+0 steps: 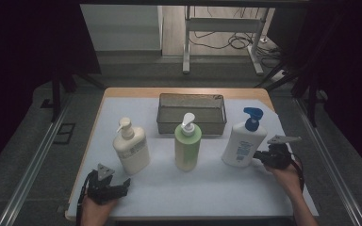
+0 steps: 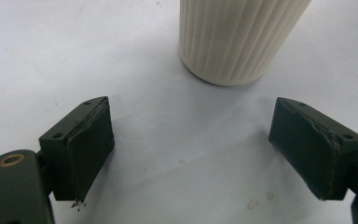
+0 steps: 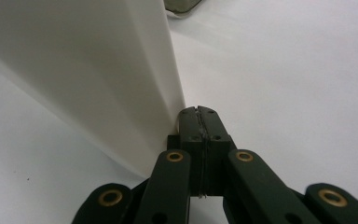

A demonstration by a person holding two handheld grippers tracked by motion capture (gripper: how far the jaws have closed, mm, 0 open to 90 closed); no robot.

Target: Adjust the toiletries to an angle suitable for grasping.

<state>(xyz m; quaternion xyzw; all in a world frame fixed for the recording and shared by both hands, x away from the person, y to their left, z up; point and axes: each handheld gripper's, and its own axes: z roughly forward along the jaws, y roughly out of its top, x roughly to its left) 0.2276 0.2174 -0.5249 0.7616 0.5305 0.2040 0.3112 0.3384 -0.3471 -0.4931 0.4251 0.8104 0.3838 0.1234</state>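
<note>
From above, your right gripper [image 1: 259, 156] touches the white blue-pump bottle [image 1: 243, 140] at the surface's [image 1: 217, 188] right. Your left gripper [image 2: 191, 154] gapes wide before the ribbed cream bottle [image 2: 237, 37]. Your right gripper's jaws are clenched, empty, beside the bottle's wall.

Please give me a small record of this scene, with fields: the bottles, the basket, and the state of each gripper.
surface: table with a white cover
left bottle: cream pump bottle, upright
middle bottle: green pump bottle, upright
right bottle: white bottle with blue pump, upright
basket: metal mesh basket, behind the green bottle, looks empty
left gripper: jaws open, nothing between them, cream bottle just ahead
right gripper: jaws shut together, tips at the white bottle's side, not holding it
</note>
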